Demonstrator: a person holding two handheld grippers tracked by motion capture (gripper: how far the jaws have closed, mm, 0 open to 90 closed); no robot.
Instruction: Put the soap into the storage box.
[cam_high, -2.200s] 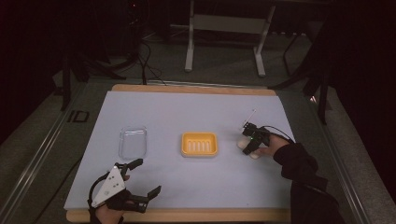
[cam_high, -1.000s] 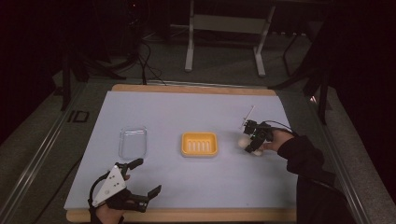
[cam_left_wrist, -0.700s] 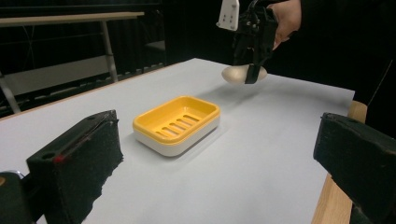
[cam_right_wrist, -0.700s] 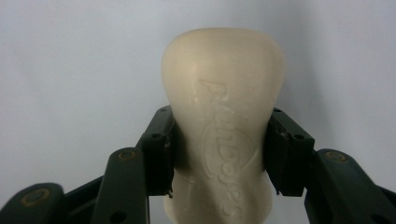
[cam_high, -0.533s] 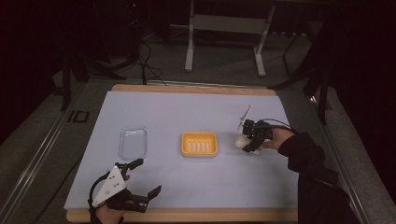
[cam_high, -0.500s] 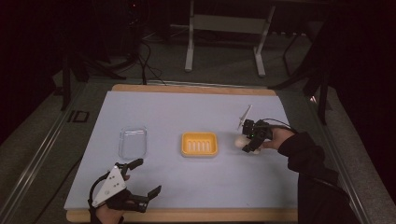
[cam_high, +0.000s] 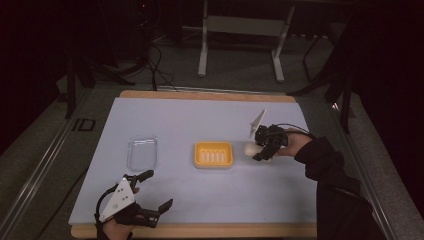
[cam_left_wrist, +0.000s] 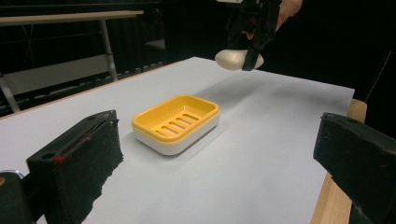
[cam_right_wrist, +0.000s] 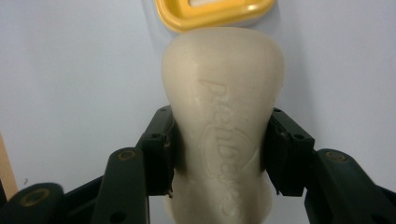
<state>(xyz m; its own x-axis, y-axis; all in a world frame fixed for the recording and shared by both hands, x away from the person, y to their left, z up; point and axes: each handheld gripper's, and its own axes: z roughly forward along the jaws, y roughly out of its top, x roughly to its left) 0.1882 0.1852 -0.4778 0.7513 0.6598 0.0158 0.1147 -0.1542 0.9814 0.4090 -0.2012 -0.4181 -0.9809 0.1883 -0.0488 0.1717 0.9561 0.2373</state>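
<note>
A cream bar of soap (cam_right_wrist: 223, 126) with embossed lettering is clamped between the jaws of my right gripper (cam_right_wrist: 219, 154). The high view has that gripper (cam_high: 261, 151) lifted off the table with the soap (cam_high: 249, 148) sticking out toward the yellow soap dish (cam_high: 213, 154), just right of it. From the left gripper view the soap (cam_left_wrist: 232, 58) hangs in the air beyond the dish (cam_left_wrist: 176, 120). My left gripper (cam_high: 156, 191) rests open near the front left edge, its pads (cam_left_wrist: 77, 158) wide apart and holding nothing.
A clear plastic lid (cam_high: 142, 152) lies left of the dish. The pale blue mat (cam_high: 200, 120) covers the table, with a wooden edge (cam_high: 200, 231) at the front. A metal stand (cam_high: 240, 30) is on the floor beyond the table.
My right gripper has risen with the soap and shifted left toward the yellow dish. The left gripper has kept still.
</note>
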